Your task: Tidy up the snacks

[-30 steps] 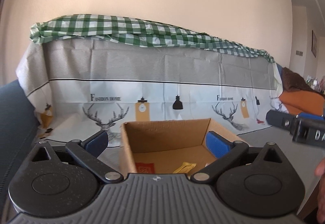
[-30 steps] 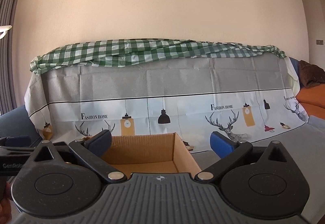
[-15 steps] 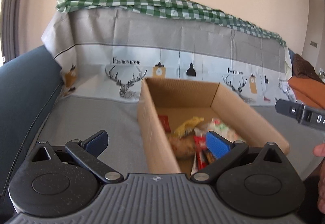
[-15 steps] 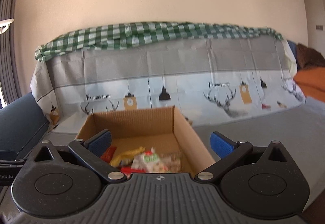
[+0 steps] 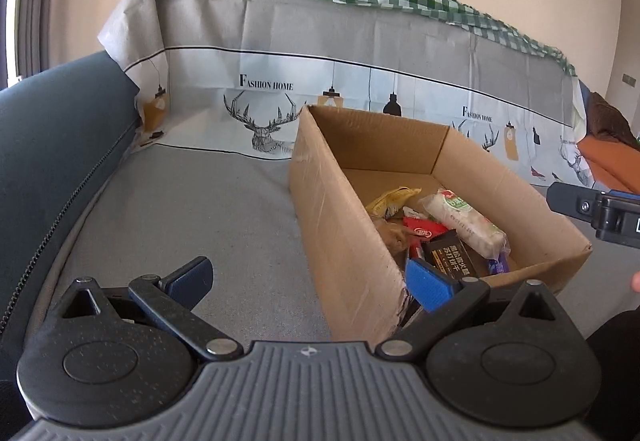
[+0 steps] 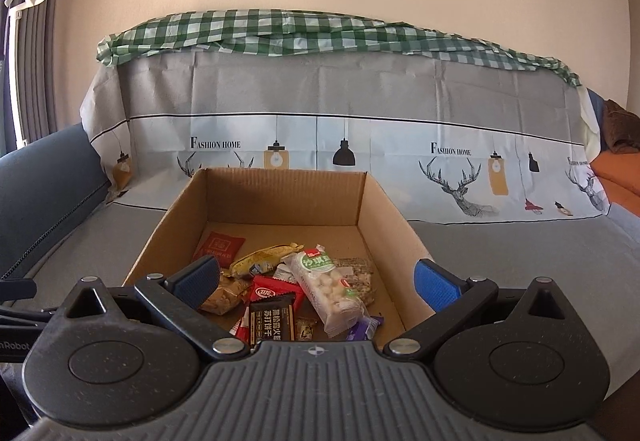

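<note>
Closest to me, the right gripper (image 6: 316,279) hangs over the near end of the open brown cardboard box (image 6: 384,209), its blue-padded jaws spread wide and holding nothing; the left gripper (image 5: 310,279) is just as wide and empty, straddling the box's left wall. Right under the right gripper lies the loose heap of snacks: a black flat biscuit packet (image 6: 272,319), a small red wrapper (image 6: 268,292) and a long clear pack of pale round puffs with a green label (image 6: 324,287) lying across the others. All look light, crinkly and slippery, and I'd guess the puffs crush easily, so a gentle pinch across the pack's narrow middle seems safest. Further back sit a yellow twisted wrapper (image 6: 266,257) and a flat red sachet (image 6: 218,244), alone on the box floor. Beyond is the grey sofa cover (image 6: 256,89).
</note>
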`<act>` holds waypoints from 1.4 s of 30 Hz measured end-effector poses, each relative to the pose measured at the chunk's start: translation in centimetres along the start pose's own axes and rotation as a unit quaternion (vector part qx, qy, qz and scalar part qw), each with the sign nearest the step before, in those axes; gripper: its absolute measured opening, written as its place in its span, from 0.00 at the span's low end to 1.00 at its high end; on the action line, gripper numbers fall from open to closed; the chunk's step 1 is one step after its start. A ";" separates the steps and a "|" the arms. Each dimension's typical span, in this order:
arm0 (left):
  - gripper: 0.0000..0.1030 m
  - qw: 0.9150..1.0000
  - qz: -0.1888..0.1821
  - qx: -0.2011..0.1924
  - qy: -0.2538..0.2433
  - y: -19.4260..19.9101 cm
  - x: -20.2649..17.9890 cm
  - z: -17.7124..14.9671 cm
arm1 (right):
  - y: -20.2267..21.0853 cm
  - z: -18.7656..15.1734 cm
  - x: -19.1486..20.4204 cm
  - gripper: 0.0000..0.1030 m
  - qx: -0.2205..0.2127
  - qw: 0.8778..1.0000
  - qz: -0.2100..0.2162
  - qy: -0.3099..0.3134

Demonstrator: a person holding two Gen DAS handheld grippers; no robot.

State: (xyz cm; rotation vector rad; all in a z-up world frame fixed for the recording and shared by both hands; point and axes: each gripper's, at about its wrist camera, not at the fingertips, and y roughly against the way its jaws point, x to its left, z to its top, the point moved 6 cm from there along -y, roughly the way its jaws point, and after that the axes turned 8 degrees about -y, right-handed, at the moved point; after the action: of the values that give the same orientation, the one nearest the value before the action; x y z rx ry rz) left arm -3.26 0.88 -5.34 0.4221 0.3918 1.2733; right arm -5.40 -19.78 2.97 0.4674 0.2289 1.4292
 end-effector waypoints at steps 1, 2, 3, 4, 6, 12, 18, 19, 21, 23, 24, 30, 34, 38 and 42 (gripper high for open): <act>1.00 1.000 -0.002 -0.004 -0.003 0.0 -0.1 0.1 | 0.0 0.0 0.1 0.99 0.000 1.000 0.000 0.001; 1.00 1.000 -0.003 -0.008 -0.007 0.1 -0.3 0.1 | 0.0 0.0 0.2 0.99 0.000 1.000 0.000 0.003; 1.00 1.000 -0.004 -0.009 -0.012 0.1 -0.4 0.1 | -0.1 0.0 0.3 0.99 0.001 1.000 0.000 0.006; 1.00 1.000 -0.006 -0.010 -0.017 0.0 -0.6 0.1 | -0.1 -0.1 0.4 0.99 0.001 1.000 0.000 0.008; 1.00 1.000 -0.010 -0.013 -0.023 0.0 -0.9 0.1 | -0.2 -0.2 0.6 0.99 0.002 1.000 0.001 0.014; 1.00 0.999 -0.019 -0.021 -0.035 0.0 -1.6 0.2 | -0.2 -0.3 0.8 0.99 0.002 1.000 0.000 0.026; 1.00 0.999 -0.026 -0.028 -0.038 0.2 -1.8 0.3 | -0.2 -0.4 0.9 0.99 0.003 1.000 0.000 0.027; 1.00 0.998 -0.026 -0.029 -0.038 0.2 -1.8 0.3 | -0.2 -0.4 0.9 0.99 0.003 1.000 -0.001 0.028; 1.00 0.998 -0.028 -0.032 -0.038 0.2 -1.8 0.4 | -0.3 -0.5 0.9 0.99 0.003 1.000 -0.001 0.031; 1.00 0.998 -0.028 -0.034 -0.040 0.3 -1.9 0.4 | -0.3 -0.6 1.0 0.99 0.003 0.999 -0.002 0.034; 1.00 0.998 -0.029 -0.036 -0.040 0.3 -1.9 0.4 | -0.3 -0.6 1.0 0.99 0.003 0.999 -0.003 0.036; 1.00 0.997 -0.032 -0.043 -0.046 0.6 -2.0 0.4 | -0.3 -0.7 1.2 0.99 0.003 0.999 -0.004 0.042; 1.00 0.997 -0.035 -0.044 -0.047 0.7 -2.0 0.3 | -0.3 -0.7 1.1 0.99 0.001 0.999 -0.003 0.042; 1.00 0.997 -0.038 -0.045 -0.050 0.6 -2.1 0.3 | -0.2 -0.7 1.1 0.99 0.001 0.999 -0.002 0.042; 1.00 0.997 -0.041 -0.045 -0.055 0.4 -2.2 0.3 | -0.1 -0.4 0.9 0.99 0.000 0.999 -0.002 0.036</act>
State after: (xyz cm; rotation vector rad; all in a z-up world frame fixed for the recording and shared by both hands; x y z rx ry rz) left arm -4.00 -1.22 -4.82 0.3946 0.2554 1.1779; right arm -5.40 -18.82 2.67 0.4155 0.2884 1.4431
